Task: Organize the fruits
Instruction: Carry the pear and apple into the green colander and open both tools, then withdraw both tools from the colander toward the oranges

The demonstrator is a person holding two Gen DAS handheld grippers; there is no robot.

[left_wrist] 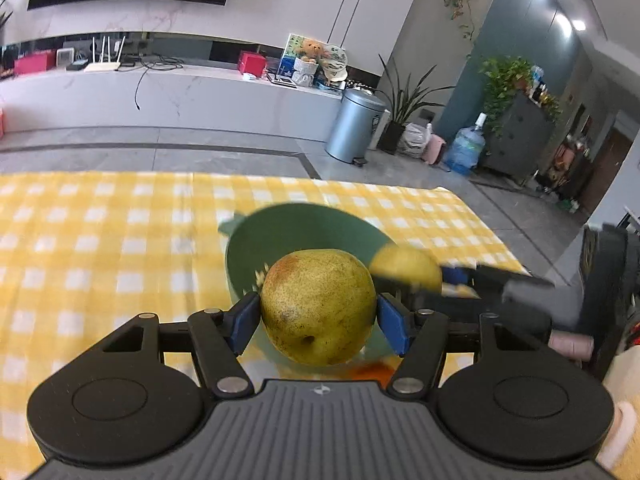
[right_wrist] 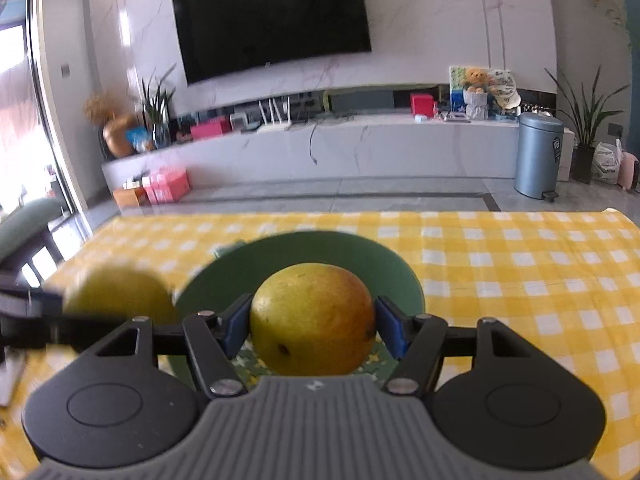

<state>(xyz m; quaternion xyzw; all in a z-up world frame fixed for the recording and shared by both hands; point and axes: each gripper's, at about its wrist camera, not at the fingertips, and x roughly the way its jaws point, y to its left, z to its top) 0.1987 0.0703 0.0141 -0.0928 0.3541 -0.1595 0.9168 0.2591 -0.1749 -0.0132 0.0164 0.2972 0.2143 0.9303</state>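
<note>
Pears ride clamped in both tools, left tool [left_wrist: 318, 312] and right tool [right_wrist: 312, 326], poised over the green bowl [right_wrist: 320, 252] at frame centre, likely for dropping in.

Home living room. Large wall-mounted TV [right_wrist: 272, 20] on marble-look wall. Below TV: long white media console [right_wrist: 360, 148] with router, boxes, teddy bear [right_wrist: 476, 80]. Right of console: steel pedal bin [right_wrist: 538, 156], potted plants. Nearest camera: surface with yellow checked cloth [right_wrist: 520, 272].
</note>
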